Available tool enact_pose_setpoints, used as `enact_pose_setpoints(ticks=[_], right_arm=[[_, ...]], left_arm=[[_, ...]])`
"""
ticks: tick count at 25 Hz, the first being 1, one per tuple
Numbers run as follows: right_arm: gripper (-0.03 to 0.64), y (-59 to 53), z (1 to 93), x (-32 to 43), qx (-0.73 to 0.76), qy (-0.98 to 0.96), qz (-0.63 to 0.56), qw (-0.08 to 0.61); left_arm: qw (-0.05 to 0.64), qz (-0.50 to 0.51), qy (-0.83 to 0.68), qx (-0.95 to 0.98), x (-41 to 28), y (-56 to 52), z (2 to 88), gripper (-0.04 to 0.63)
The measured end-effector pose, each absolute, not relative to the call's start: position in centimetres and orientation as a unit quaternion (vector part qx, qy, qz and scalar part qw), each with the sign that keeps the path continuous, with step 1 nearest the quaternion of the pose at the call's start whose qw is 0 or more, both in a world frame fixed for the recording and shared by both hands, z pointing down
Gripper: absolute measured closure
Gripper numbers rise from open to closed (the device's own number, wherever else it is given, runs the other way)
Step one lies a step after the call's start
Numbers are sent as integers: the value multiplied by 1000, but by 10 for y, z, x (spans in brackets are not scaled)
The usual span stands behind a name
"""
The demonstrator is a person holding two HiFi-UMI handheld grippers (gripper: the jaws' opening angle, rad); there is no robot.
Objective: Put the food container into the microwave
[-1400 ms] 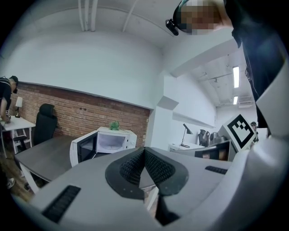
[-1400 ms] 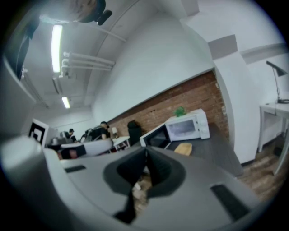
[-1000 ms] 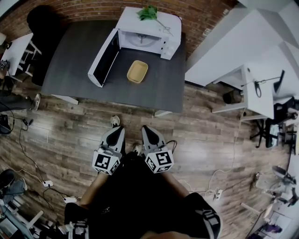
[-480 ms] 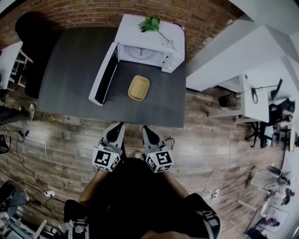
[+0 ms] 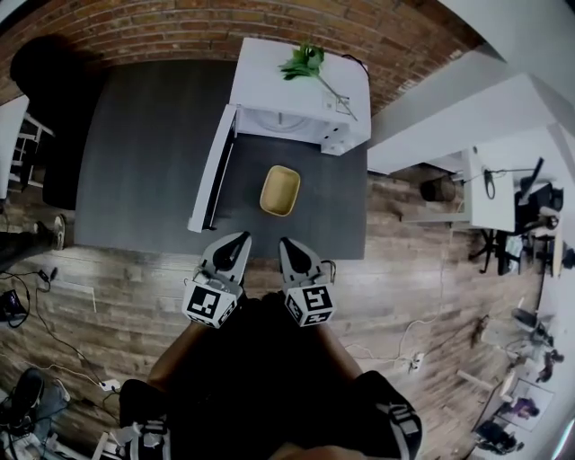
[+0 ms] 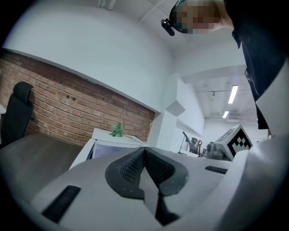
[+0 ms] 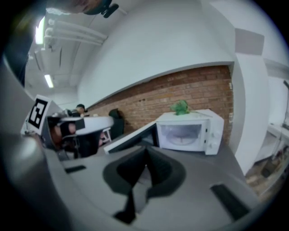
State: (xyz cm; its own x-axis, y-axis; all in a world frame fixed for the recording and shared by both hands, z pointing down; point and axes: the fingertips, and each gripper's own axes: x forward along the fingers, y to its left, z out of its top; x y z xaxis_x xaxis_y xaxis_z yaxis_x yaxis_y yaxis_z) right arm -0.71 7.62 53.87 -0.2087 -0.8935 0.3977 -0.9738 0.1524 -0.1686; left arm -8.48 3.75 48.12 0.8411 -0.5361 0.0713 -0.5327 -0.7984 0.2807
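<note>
The dark table (image 5: pixel 135 162) fills the upper middle of the head view, set against the brick wall (image 5: pixel 180 27) along the top edge, with plank floor (image 5: pixel 108 287) below it; over the last second it has slid down the frame and grown larger, so the person has walked up to it. The white microwave (image 5: pixel 301 90) stands at the top centre of the frame with a green sprig (image 5: pixel 304 61) lying on its roof; its door (image 5: pixel 213 171) is swung wide open to the left of the frame, so the cavity is already free to load. The yellow food container (image 5: pixel 279 190) rests on the table just below the microwave's open mouth, near the centre of the frame, untouched and apart from both tools; it was high in the frame a second ago and now lies only a little above the tips. The left gripper (image 5: pixel 239 238) and the right gripper (image 5: pixel 286 243) sit side by side below centre, tips now at the table's lower edge where earlier they hung over floor; each gripper view shows the ribbed pads pressed together with nothing between them, so both are clenched and empty. By my reading this is the end of the approach; a jaw must first open, then reach up the frame to the container's rim.
</note>
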Motion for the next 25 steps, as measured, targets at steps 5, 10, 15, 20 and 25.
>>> enact_pose_setpoints(ticks=[5, 10, 15, 20, 25], right_arm=[[583, 45, 558, 0, 621, -741, 203, 160], [583, 26, 576, 11, 597, -745, 199, 220], [583, 9, 596, 22, 562, -759, 203, 258], [581, 1, 624, 27, 514, -775, 207, 304], [581, 2, 669, 28, 443, -789, 214, 367]], left_arm=[[157, -3, -263, 952, -85, 8, 481, 560], [165, -11, -267, 949, -81, -8, 478, 560], [163, -9, -287, 944, -72, -22, 476, 560], [153, -5, -309, 939, -59, -33, 478, 560], [151, 1, -321, 935, -42, -44, 479, 560]])
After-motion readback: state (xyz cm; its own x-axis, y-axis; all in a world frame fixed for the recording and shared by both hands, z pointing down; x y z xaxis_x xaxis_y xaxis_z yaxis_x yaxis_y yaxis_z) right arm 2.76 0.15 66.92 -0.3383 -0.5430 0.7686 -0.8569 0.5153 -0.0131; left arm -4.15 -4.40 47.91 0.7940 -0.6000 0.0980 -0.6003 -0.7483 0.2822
